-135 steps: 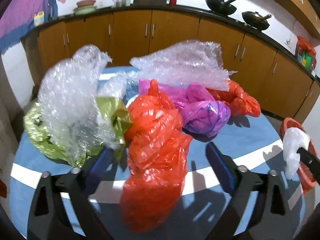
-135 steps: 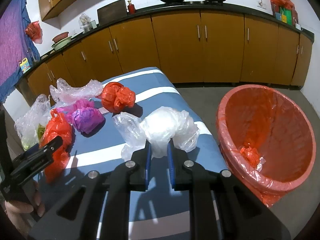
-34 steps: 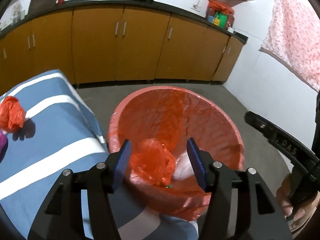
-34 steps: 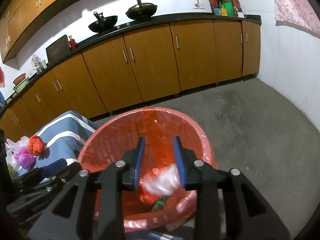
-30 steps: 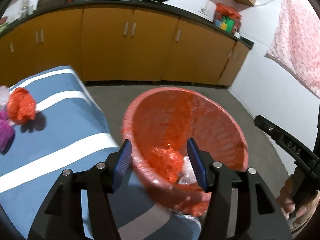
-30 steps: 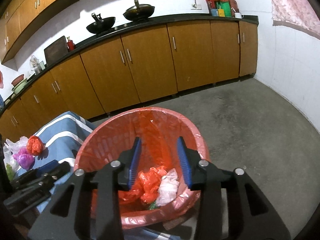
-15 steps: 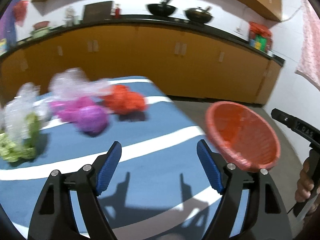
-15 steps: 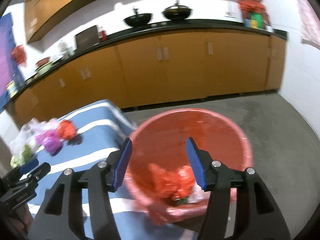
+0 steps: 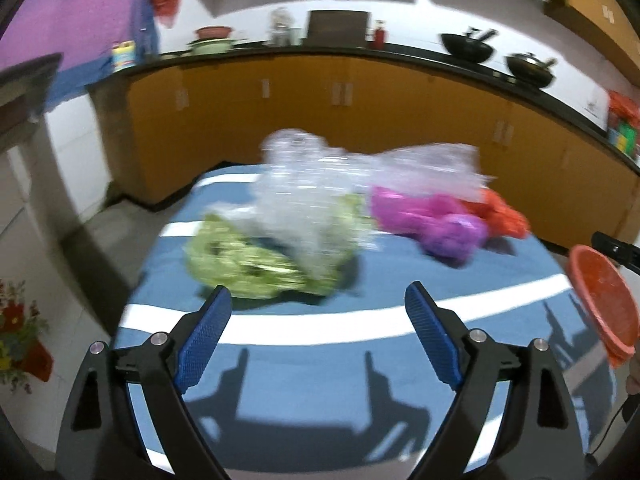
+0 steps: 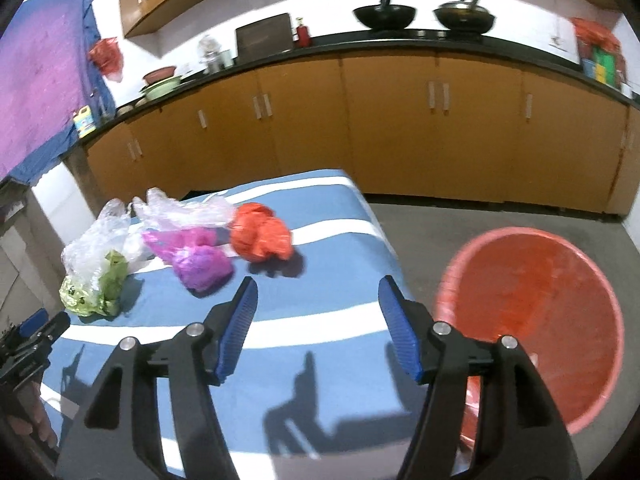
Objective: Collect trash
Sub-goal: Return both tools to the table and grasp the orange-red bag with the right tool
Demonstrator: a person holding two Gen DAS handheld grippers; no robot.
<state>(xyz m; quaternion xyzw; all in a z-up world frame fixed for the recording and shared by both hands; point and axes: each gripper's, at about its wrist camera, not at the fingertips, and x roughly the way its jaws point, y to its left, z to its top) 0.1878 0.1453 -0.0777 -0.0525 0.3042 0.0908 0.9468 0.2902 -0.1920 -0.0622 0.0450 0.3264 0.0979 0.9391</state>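
Over the striped tabletop (image 10: 320, 248) both claws hang empty — left claw (image 9: 318, 304) and right claw (image 10: 318, 296) have just been spreading. Crumpled bags — green (image 9: 240, 260), purple (image 10: 202, 264), orange (image 10: 260, 236) — sit ahead; red bin (image 10: 532, 312) stands just beside the tabletop.

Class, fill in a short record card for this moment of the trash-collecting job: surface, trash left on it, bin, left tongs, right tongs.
surface: blue table with white stripes
trash left: crumpled orange plastic bag, purple plastic bag, green plastic bag, clear plastic wrap, all lying at the far end
bin: round red-lined basket on the floor, beside the table
left tongs: open, nothing between the jaws, which have just been opening
right tongs: open and empty, jaws also just opening
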